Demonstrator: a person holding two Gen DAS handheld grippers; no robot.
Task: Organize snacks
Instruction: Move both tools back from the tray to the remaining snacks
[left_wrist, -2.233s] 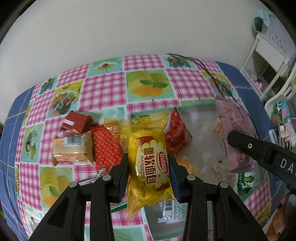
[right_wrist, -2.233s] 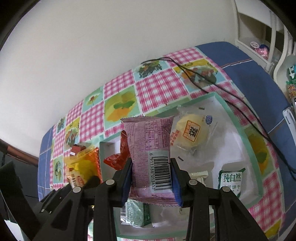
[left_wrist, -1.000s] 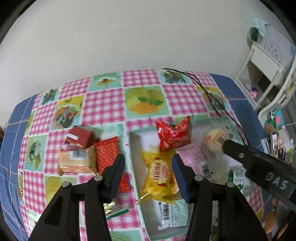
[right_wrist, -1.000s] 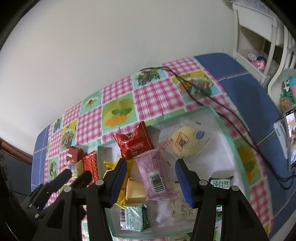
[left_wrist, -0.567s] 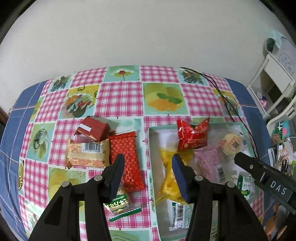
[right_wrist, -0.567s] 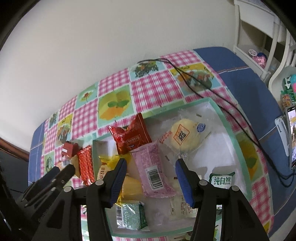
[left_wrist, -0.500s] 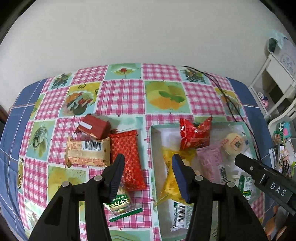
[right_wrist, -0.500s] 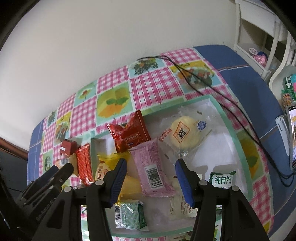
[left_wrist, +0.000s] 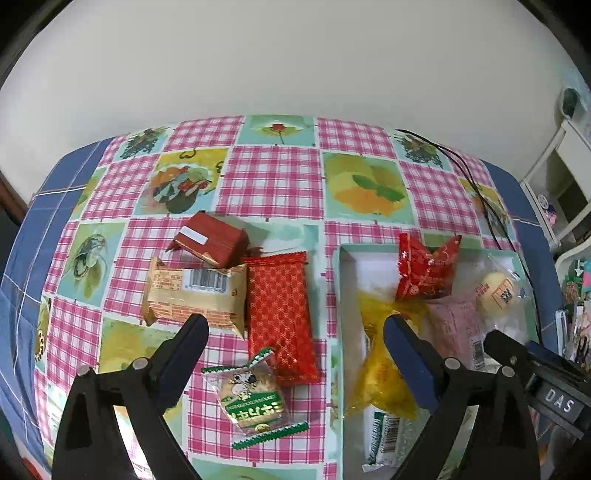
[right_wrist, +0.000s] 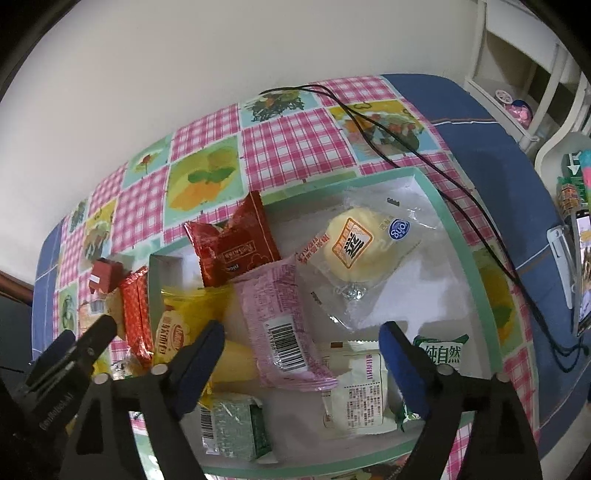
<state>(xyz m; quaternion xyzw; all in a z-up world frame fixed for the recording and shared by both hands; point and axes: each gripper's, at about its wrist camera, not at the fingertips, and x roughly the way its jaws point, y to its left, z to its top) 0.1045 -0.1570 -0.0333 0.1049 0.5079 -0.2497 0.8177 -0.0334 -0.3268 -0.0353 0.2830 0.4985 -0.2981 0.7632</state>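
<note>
The counter (left_wrist: 273, 177) wears a pink checked cloth with fruit panels. On it sits a shallow mint-rimmed tray (right_wrist: 458, 236) that already holds a yellow soft-bread bag (left_wrist: 380, 365), a pink packet (right_wrist: 280, 314), a red packet (right_wrist: 236, 243), a clear-wrapped round bun (right_wrist: 354, 247) and some green and white packs.

Left of the tray, loose on the cloth, lie a long red lattice-print pack (left_wrist: 280, 310), a tan barcode pack (left_wrist: 195, 295) with a small dark-red box (left_wrist: 210, 242) leaning on it, and a small green-and-white sachet (left_wrist: 251, 395).

The left tongs (left_wrist: 295, 328) have just been spreading and stand released, with nothing pressed between them; the red lattice pack and the sachet lie below the gap, the sachet nearer the left pad. The right tongs (right_wrist: 301, 332) have likewise just spread and are released over the tray, the pink packet resting below them.

The next pick is probably one of the loose packs. It would go best by settling on one item, centring the gap over its narrow width, coming down squarely so a pad does not snag the neighbouring wrapper, then squeezing gently.
</note>
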